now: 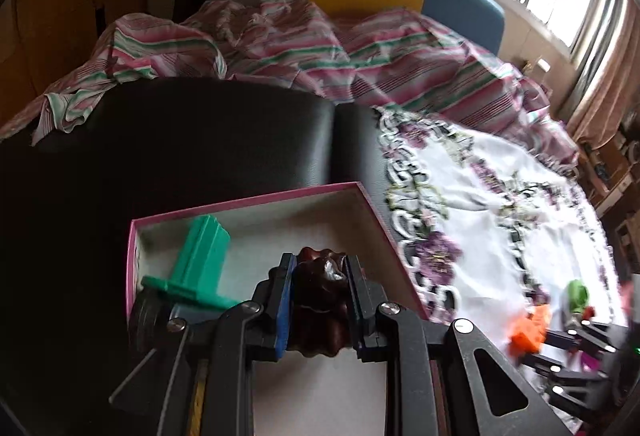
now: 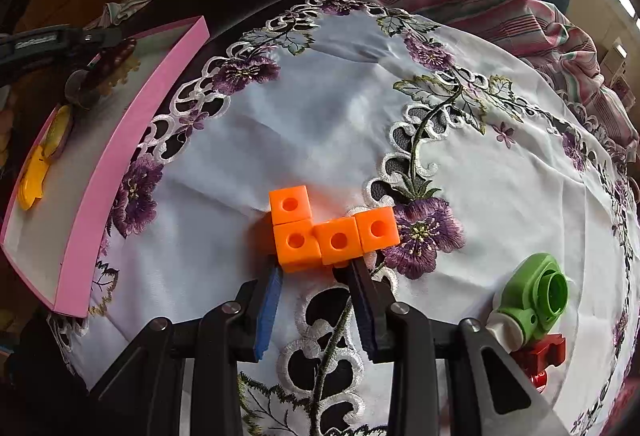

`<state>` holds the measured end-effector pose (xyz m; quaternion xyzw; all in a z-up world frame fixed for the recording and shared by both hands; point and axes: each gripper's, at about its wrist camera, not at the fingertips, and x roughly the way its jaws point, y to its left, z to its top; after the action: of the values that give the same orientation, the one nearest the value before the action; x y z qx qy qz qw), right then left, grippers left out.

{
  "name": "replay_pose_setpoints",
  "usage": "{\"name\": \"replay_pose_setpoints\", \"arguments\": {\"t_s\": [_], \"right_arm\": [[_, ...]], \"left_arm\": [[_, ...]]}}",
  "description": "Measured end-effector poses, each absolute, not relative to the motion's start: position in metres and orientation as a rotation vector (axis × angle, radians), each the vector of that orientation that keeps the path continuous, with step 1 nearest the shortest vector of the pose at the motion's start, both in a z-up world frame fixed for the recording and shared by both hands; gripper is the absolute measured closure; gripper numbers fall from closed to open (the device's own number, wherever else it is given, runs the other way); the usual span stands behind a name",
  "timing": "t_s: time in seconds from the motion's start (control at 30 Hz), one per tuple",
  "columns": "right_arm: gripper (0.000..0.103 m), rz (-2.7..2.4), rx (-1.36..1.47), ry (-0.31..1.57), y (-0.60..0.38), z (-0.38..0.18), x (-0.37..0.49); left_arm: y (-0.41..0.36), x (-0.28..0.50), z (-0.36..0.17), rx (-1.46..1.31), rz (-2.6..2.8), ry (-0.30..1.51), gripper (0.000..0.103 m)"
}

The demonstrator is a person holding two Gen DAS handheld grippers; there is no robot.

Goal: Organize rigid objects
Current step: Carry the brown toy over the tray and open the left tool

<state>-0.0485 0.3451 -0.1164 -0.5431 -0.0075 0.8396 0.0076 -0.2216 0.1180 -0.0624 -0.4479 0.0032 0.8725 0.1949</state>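
Landmark for all positions: the pink-walled box (image 1: 256, 201), standing on a black padded surface (image 1: 180, 139) at the edge of an embroidered white tablecloth (image 2: 340, 131).

Left gripper (image 1: 320, 300): its fingers are closed on a dark brown knobbly figure (image 1: 320, 292), the blue pads pressed against both flanks. The figure sits upright between the fingers, its top projecting past the tips, and it is held above the box's white floor. In my judgement it is carried this way to be lowered into the box as one of the sorted items.

Contents of the box: a green plastic piece (image 1: 200, 260) leans in the far left corner, against the wall. In the right wrist view a yellow piece (image 2: 34, 171) lies near the box's near end. A dark wheel-like part (image 1: 142, 316) shows near the left gripper, inside the left wall; its identity cannot be settled.

Right gripper (image 2: 314, 270): it stands outside the box, over the cloth, at an orange block of linked cubes (image 2: 316, 232). The fingertips bracket the block's lower edge, one at each side. Whether the pads are pressing on it cannot be told; the contact is hidden under the block. Likely purpose: taking it up next for the box.

A green cap-like part (image 2: 536, 292) and a red piece (image 2: 540, 356) lie further from the box, beyond the orange block, not yet collected.
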Motion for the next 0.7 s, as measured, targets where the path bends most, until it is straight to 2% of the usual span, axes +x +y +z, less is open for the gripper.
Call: {"name": "replay_pose_setpoints", "arguments": {"t_s": [0.1, 0.23, 0.43, 0.53, 0.7], "right_arm": [[0.070, 2.624, -1.698, -0.020, 0.346, -0.116, -0.049], [0.070, 2.621, -1.698, -0.016, 0.347, -0.117, -0.049], [0.070, 2.618, -1.696, -0.028, 0.347, -0.117, -0.049], [0.070, 2.617, -1.694, -0.039, 0.346, -0.117, -0.049], [0.070, 2.617, -1.687, -0.063, 0.344, -0.117, -0.048]], "left_arm": [[0.117, -0.222, -0.063, -1.248, 2.454, 0.016, 0.076], [0.106, -0.205, -0.049, -1.183, 2.488, -0.010, 0.054], [0.093, -0.157, -0.031, -1.125, 2.565, 0.030, 0.048], [0.088, -0.129, -0.028, -1.110, 2.615, 0.063, 0.037], [0.082, -0.092, -0.023, -1.086, 2.657, 0.069, 0.031]]}}
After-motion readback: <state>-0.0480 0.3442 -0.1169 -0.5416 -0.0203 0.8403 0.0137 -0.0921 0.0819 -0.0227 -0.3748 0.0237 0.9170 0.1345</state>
